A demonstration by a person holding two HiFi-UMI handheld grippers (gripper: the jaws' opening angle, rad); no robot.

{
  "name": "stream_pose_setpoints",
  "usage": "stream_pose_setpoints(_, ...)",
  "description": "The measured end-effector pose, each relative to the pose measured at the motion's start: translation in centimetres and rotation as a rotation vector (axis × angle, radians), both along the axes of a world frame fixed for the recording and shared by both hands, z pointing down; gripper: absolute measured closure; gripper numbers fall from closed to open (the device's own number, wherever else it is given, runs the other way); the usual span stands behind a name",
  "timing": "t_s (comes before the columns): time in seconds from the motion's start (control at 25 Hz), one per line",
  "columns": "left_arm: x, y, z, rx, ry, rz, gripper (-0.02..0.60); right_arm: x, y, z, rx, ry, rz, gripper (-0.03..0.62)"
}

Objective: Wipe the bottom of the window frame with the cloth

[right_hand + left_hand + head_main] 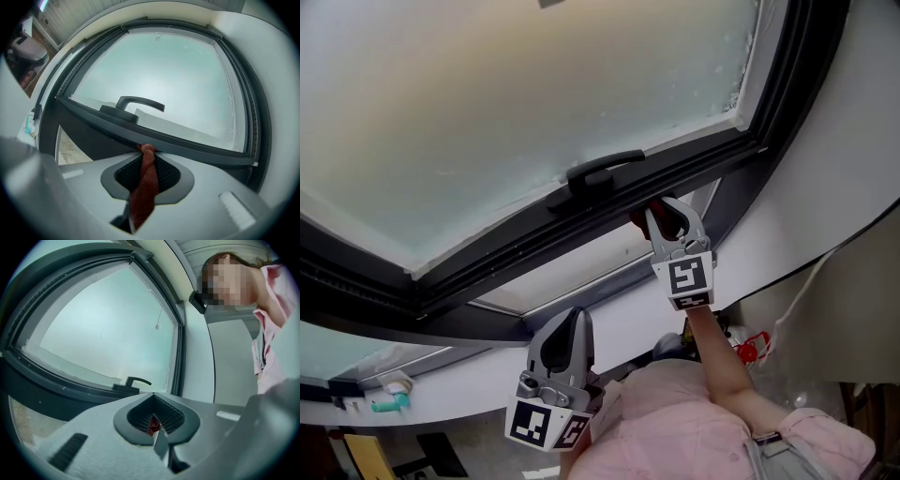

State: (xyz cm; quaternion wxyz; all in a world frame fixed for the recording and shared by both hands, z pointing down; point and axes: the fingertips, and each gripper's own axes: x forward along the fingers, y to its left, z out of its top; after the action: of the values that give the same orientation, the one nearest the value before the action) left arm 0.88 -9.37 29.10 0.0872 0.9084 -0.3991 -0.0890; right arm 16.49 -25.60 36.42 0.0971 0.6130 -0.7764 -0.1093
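Right tongs point(148, 154) clamp the cloth point(143, 187) against the window frame point(197, 150). Left tongs point(153, 399) are closed and empty. Wiping friction may pull the cloth free.

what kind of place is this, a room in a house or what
Indoors at a window, probably in a home and possibly a bathroom, though that is a guess. The clues are a frosted pane in a dark window frame with a lever handle, set in a plain white wall.

Right gripper point(667, 220) raised on extended forearm, jaws clamped on red knitted cloth point(143, 187). Left gripper point(569, 323) lower, near torso, pointing up, jaws together.
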Motion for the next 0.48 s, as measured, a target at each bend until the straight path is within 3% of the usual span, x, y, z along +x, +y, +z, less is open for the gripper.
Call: stream_pose_setpoints(0.48,-1.4,0.2,-0.2,0.011,0.007,-0.026,0.588,1.7,-0.2,0.0,-0.022,-0.01,0.068,0.528)
